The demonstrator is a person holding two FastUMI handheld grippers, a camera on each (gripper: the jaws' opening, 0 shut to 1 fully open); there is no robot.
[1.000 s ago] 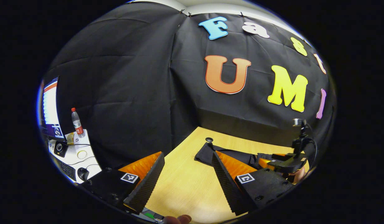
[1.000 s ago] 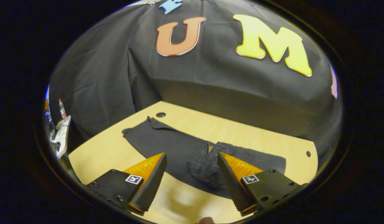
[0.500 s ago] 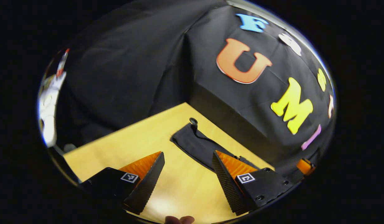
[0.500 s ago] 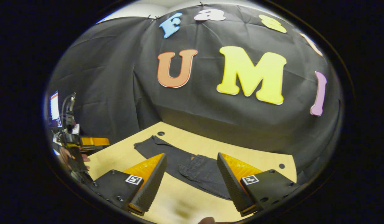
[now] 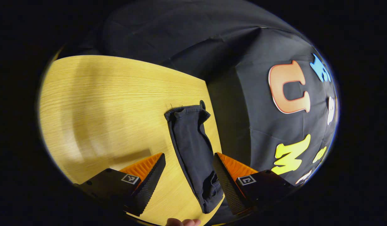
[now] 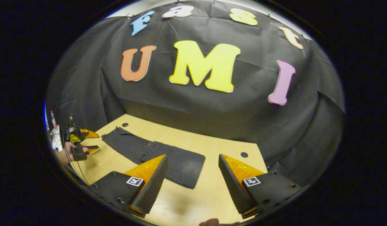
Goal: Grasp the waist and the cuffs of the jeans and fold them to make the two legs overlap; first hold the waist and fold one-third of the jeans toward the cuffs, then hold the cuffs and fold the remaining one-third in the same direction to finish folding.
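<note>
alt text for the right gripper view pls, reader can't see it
Dark jeans lie flat on a wooden table beyond the open right gripper, which holds nothing. At far left, a hand holds the left gripper near the cuff end.

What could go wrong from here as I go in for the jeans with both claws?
Both claws, left and right, are open and hold nothing, so no grasp is secured yet. The dark jeans lie close to the table's far edge and partly cover a cable hole, so a tug could drag cloth off or snag. The rumpled middle may let a claw pinch just one layer.
</note>
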